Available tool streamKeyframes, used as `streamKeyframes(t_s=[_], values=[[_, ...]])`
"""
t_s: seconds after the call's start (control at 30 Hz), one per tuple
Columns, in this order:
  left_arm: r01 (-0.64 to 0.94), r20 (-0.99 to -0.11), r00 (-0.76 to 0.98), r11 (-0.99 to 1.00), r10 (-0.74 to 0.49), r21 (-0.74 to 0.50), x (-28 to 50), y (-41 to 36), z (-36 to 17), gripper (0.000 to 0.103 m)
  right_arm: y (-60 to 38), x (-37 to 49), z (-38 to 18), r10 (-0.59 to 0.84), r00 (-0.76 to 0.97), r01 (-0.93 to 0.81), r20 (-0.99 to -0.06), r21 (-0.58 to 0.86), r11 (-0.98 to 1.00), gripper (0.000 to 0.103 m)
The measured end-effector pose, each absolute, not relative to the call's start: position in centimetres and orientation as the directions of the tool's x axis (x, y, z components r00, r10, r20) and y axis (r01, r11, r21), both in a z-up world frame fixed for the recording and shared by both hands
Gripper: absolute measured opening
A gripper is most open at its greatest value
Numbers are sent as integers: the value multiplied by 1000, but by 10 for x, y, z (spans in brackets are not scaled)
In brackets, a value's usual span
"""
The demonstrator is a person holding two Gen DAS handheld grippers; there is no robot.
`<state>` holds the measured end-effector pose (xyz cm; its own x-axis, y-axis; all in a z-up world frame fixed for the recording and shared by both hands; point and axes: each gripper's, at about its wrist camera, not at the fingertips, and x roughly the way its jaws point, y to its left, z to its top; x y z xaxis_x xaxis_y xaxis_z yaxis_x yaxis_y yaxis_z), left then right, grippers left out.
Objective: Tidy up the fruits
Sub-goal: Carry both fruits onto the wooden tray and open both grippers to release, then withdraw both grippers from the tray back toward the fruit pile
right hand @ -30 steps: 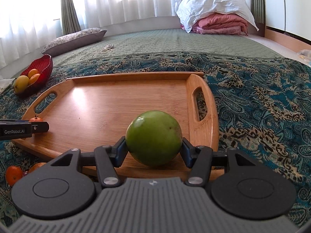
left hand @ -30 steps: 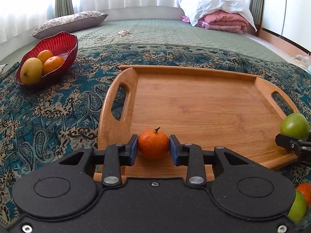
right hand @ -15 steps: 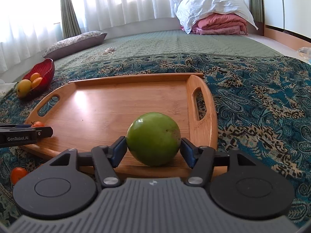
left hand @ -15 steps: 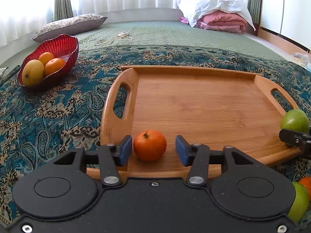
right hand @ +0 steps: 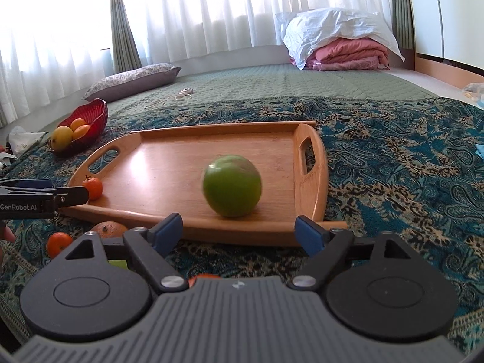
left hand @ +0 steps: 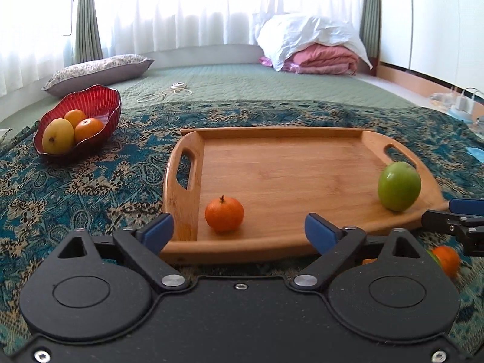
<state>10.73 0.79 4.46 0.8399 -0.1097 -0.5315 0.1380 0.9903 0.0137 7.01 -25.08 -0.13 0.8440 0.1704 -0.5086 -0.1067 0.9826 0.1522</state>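
Note:
A wooden tray lies on the patterned cloth; it also shows in the right wrist view. A small orange tangerine rests on its near left corner and shows in the right wrist view. A green apple rests near the tray's right handle and shows in the left wrist view. My left gripper is open, drawn back from the tangerine. My right gripper is open, drawn back from the apple. Each gripper is empty.
A red bowl with a mango and oranges stands at the far left. Loose tangerines and an orange lie on the cloth in front of the tray. A pillow and folded bedding lie at the back.
Both grippers opened, let go of the tangerine and the apple on the tray, and pulled back toward me. The apple looks blurred, still settling.

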Motion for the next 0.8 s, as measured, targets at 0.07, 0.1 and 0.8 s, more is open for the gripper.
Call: streamKeyframes(t_s=[0.07, 0.1, 0.8], values=[[152, -528, 840, 988, -125, 8, 96, 8, 43, 97, -251, 60, -3, 161, 852, -101, -498, 145, 984, 90], [154, -524, 842, 988, -129, 5, 91, 8, 42, 98, -251, 56, -4, 158, 857, -101, -490, 141, 985, 90], [173, -518, 844, 985, -136, 23, 33, 2, 11, 70, -234, 18, -29, 110, 876, -85, -469, 75, 994, 86]])
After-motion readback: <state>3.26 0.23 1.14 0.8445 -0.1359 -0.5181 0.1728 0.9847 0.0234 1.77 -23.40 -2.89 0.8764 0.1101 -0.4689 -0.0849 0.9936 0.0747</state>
